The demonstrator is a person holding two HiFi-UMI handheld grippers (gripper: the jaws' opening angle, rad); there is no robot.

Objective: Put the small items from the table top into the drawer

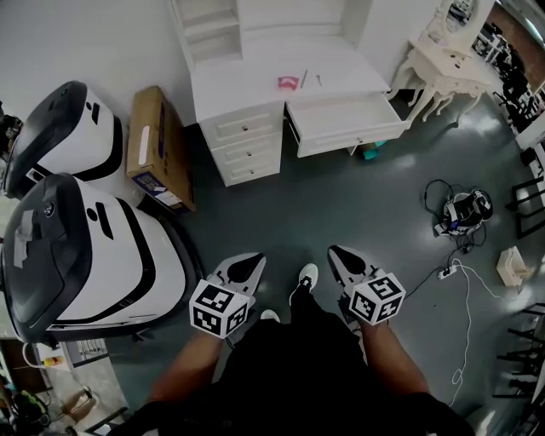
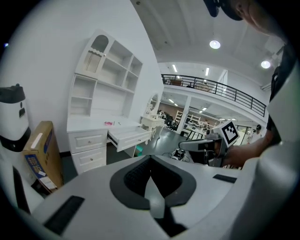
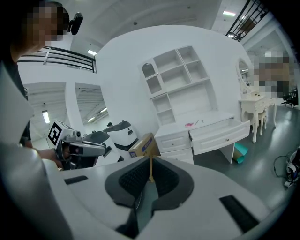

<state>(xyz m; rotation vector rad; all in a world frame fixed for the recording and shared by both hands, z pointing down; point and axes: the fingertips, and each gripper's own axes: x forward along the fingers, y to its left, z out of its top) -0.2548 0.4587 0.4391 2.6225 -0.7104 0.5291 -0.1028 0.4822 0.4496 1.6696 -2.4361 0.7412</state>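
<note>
White drawer [image 1: 345, 119] open; bare floor [image 1: 341, 200] before left gripper [image 1: 246, 266], right gripper [image 1: 341, 255]; both fingers together, empty.

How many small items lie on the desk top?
3: a pink item, a long stick right of it, a short stick farther right. Tinier ones may go unseen.

Items [image 1: 289, 83]: one pink, two thin, too small for me to name.
Shelf [image 1: 209, 25]: top cut by the edge.
Machines [image 1: 111, 255]: left sides cut by the edge.
</note>
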